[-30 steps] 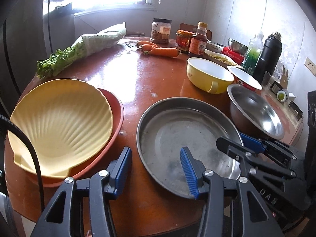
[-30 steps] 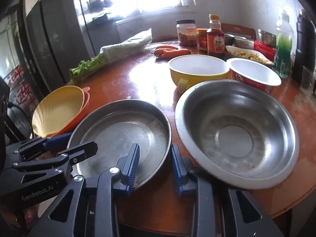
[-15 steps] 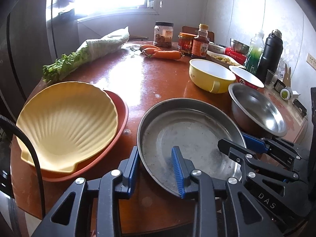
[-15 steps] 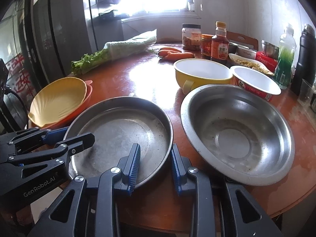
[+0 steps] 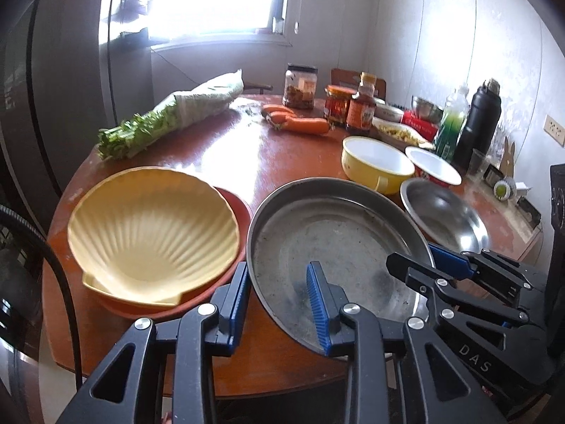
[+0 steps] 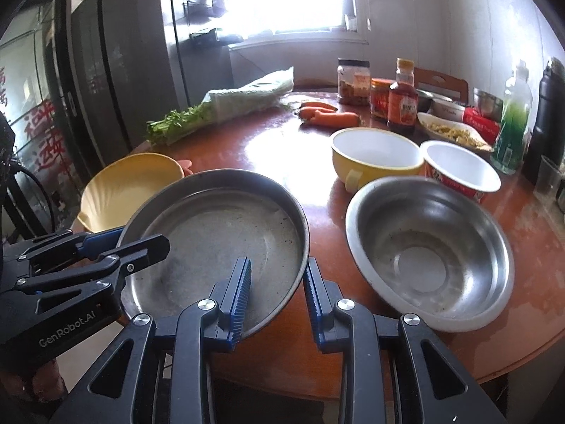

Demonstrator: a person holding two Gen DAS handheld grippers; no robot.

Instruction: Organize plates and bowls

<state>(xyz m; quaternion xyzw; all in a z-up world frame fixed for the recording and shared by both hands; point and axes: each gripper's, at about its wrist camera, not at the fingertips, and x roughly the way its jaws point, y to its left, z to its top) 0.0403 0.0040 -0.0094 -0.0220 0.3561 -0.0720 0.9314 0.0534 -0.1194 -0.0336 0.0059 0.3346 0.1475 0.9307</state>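
Both grippers are straddling the near rim of the steel plate [image 5: 332, 240], which is sitting tilted at the table's [image 5: 289, 152] 6 o'clock edge. The left gripper [image 5: 279, 304] is bracketing the rim at about 7 o'clock, one pad inside the plate and one outside; the right gripper [image 6: 277, 293] is doing the same at about 5 o'clock. Each pair of jaws is standing at a middling gap, and whether the pads are pinching the metal yet I cannot tell. The step in hand appears to be a two-handed pickup of this plate. Next, both need to be clamping firmly before carrying it toward 9 o'clock, onto the yellow shell plate [image 5: 152, 226] stacked on the orange plate [image 5: 236, 205] (probably). The steel bowl [image 6: 429, 251] is waiting at 3 o'clock. The plate's nearest rim is hiding behind the fingers.
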